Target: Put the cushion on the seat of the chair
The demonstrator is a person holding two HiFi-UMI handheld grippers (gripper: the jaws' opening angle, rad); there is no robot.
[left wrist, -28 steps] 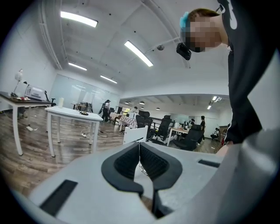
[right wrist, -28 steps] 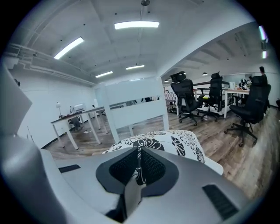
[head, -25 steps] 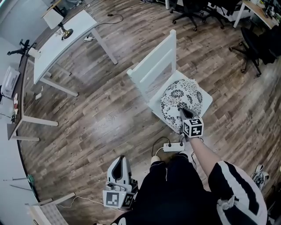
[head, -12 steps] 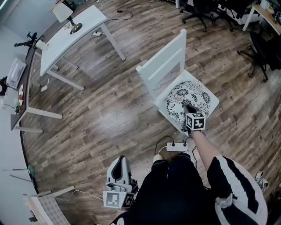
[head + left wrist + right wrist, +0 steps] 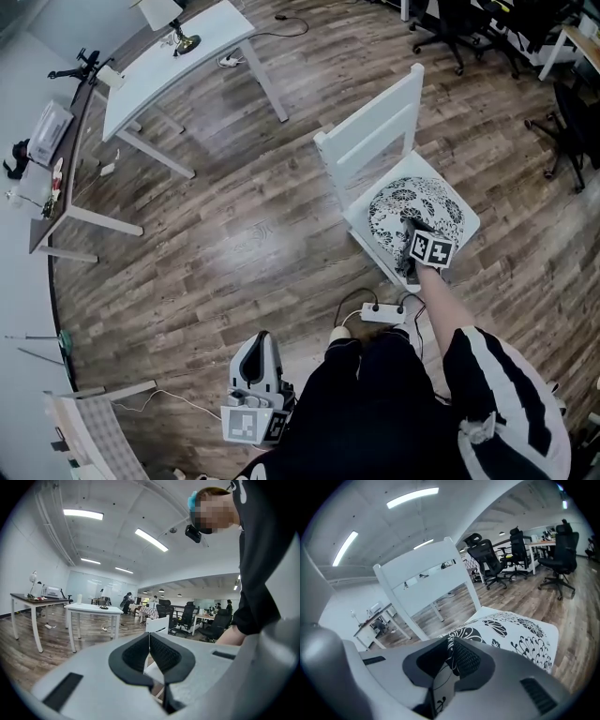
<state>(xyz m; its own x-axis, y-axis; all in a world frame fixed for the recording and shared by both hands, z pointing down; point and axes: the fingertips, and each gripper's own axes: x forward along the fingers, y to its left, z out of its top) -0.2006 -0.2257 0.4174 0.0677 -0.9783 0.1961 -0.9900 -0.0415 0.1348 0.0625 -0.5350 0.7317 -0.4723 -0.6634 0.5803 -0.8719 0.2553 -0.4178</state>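
Observation:
A white wooden chair [image 5: 370, 141] stands on the wood floor. A round cushion [image 5: 422, 208] with a black and white flower print lies on its seat. My right gripper [image 5: 410, 228] is at the cushion's near edge and is shut on it; in the right gripper view the cushion [image 5: 520, 630] spreads over the seat and its edge is pinched between the jaws of the right gripper [image 5: 451, 654]. My left gripper [image 5: 255, 375] hangs low by my left leg, far from the chair, its jaws shut with nothing between them, as the left gripper [image 5: 149, 649] view shows.
A white power strip [image 5: 382, 313] with cables lies on the floor just in front of the chair. White tables [image 5: 173, 56] stand at the upper left. Black office chairs [image 5: 572, 131] are at the upper right. A small rack [image 5: 89, 431] is at the lower left.
The chair and cushion have shifted right and up in the head view as my head moved. My right gripper still holds the cushion's edge on the seat. The left gripper has stayed put.

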